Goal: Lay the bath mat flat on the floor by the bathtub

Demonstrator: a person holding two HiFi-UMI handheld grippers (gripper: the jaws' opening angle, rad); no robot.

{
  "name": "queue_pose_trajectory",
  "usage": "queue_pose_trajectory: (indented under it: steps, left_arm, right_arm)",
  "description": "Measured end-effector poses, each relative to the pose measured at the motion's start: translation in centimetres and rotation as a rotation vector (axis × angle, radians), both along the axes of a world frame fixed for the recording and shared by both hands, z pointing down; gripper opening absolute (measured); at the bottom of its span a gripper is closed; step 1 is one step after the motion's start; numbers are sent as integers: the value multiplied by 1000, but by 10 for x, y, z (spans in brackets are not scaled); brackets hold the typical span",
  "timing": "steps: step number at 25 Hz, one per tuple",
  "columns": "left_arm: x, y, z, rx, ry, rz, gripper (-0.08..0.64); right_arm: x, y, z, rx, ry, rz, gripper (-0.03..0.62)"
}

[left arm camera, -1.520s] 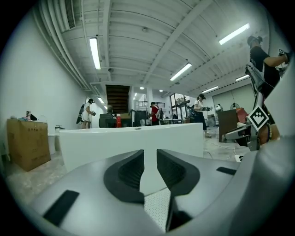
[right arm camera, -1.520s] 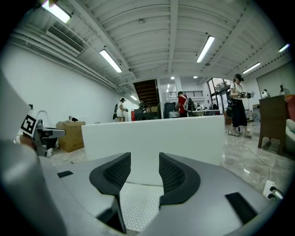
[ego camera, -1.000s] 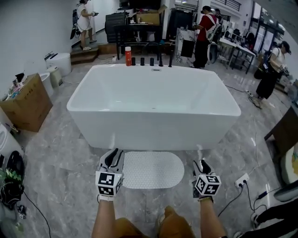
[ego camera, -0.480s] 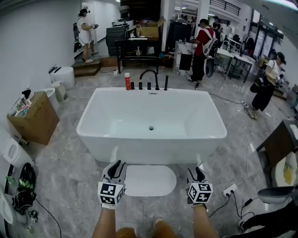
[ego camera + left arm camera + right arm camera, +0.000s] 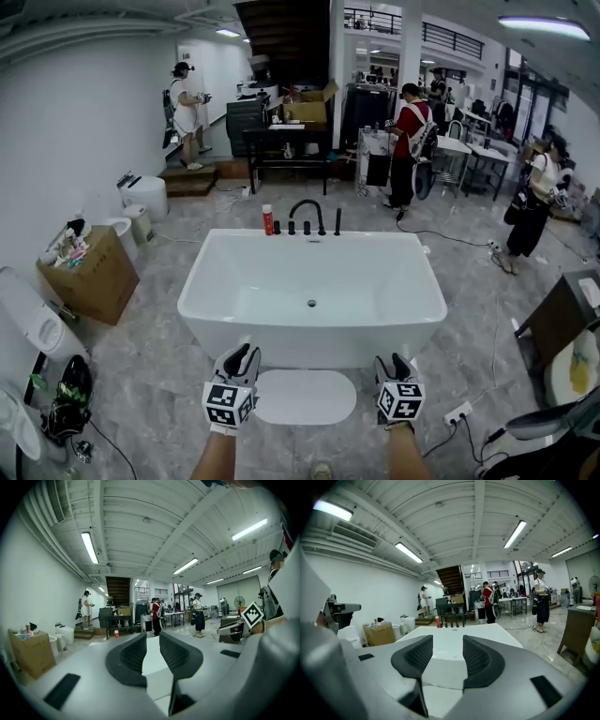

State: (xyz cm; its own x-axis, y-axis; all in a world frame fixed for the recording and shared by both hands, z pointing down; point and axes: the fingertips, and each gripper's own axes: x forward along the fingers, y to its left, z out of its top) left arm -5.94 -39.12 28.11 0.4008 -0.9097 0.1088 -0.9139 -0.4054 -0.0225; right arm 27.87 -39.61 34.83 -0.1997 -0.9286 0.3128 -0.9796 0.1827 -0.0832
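The white oval bath mat [image 5: 305, 397] lies flat on the grey marble floor, right against the front of the white bathtub [image 5: 311, 281]. My left gripper [image 5: 239, 359] hovers over the mat's left end, and my right gripper [image 5: 395, 366] is just past its right end. Both are open and hold nothing. In the left gripper view the left gripper [image 5: 153, 641] points level across the bathtub [image 5: 149, 660] into the room. Between the jaws of the right gripper [image 5: 448, 645] shows the bathtub [image 5: 454, 634], with a strip of the mat [image 5: 440, 701] below.
A red bottle [image 5: 267, 220] and black faucet [image 5: 305, 214] stand at the tub's far rim. A cardboard box [image 5: 89, 277] and a toilet [image 5: 33, 323] are on the left. A power strip [image 5: 457, 413] with cables and a dark cabinet [image 5: 562, 323] are on the right. People stand farther back.
The view has risen and drawn back, so the tub and mat look smaller. Both grippers have lifted a little and stay open; the mat has not moved.
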Motion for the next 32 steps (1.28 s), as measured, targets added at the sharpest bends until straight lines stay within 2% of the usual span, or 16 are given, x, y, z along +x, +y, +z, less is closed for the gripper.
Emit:
queue_pose_trajectory:
  steps: [4,14,21,32]
  left_arm:
    - [1,14,-24,-1,4,10,97]
    - [-11,55,-50,55,21,5,97]
    - [-34,97,-60,50,59,36,97]
    - [-56,164,-74,61,60,111,97]
  right_arm:
    - [-2,11,-26,7,12,-19,210]
    - [-6,57,-48,38,2,-20,210]
    - [-36,108,-68,47,-6,-2,210]
    - [-84,192,-88,78,18,5,210]
